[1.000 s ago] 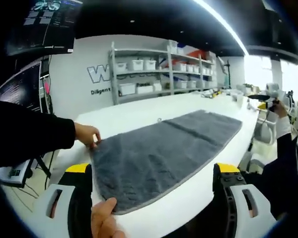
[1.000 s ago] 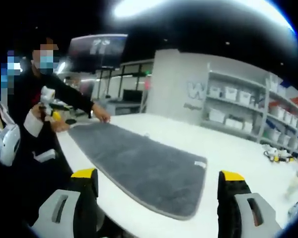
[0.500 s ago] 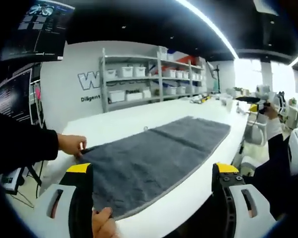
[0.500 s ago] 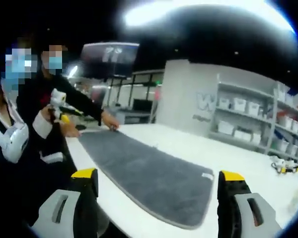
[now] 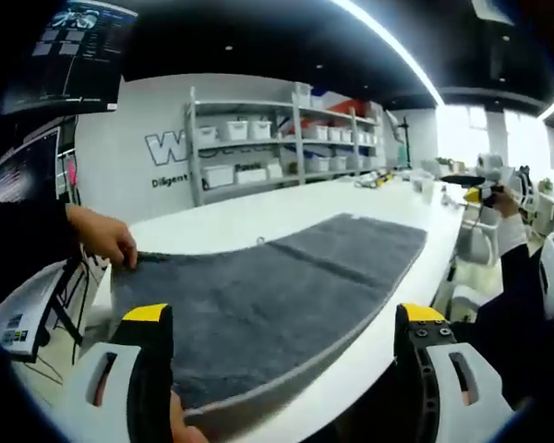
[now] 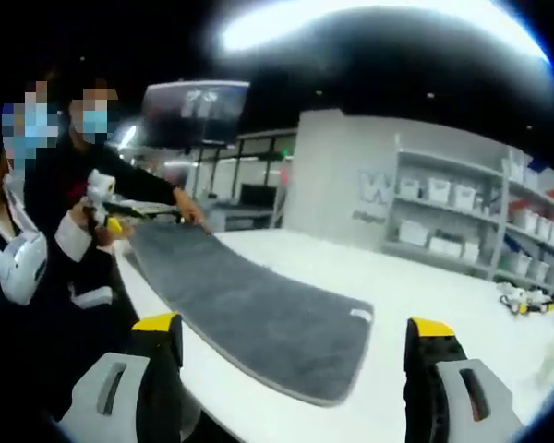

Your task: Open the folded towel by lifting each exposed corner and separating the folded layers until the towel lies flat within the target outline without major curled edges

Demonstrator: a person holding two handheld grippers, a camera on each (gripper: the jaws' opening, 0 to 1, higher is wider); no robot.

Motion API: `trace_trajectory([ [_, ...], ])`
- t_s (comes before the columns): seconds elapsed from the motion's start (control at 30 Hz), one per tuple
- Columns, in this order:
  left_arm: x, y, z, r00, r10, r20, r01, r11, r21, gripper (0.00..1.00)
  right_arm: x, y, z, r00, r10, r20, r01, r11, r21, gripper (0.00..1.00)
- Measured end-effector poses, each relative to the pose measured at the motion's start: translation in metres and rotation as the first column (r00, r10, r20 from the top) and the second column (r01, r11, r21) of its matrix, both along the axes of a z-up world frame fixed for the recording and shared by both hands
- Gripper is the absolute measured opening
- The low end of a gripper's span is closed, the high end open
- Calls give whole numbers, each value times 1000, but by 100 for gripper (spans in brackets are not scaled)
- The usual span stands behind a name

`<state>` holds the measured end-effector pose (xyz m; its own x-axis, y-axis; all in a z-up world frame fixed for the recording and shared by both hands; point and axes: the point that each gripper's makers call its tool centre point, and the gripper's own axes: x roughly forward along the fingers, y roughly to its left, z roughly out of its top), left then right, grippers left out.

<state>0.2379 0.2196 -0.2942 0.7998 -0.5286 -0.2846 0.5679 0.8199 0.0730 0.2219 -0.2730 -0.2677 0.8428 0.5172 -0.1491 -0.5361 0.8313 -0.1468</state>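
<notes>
Yellow-tipped jaws of the left gripper stand wide apart with nothing between them, held above the near end of the towel. The right gripper is the same: grey plastic jaws capped in yellow, spread and empty, poised over the table edge near the towel's other end.

In the left gripper view a bare hand, coming out of a dark sleeve, pinches the towel's far corner at the left. Another bit of a hand shows at the bottom, just beside the left jaw and touching the towel's near edge.

Dark grey and fluffy, the towel is a long strip spread out along the white table. Its surface looks soft and napped, with a stitched hem around the border and a faint fold line across its far part. In the right gripper view a small pale label sits at one corner of the towel.

Behind the table, metal shelves carry rows of white boxes against a pale wall with lettering.
</notes>
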Motion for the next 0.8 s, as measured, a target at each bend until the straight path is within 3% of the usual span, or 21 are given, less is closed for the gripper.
trace_trajectory([
  [0.8, -2, -7, 2, 1000, -18, 7, 17, 1000, 13, 98, 3, -7, -5, 1000, -19, -21, 19, 1000, 1, 100],
])
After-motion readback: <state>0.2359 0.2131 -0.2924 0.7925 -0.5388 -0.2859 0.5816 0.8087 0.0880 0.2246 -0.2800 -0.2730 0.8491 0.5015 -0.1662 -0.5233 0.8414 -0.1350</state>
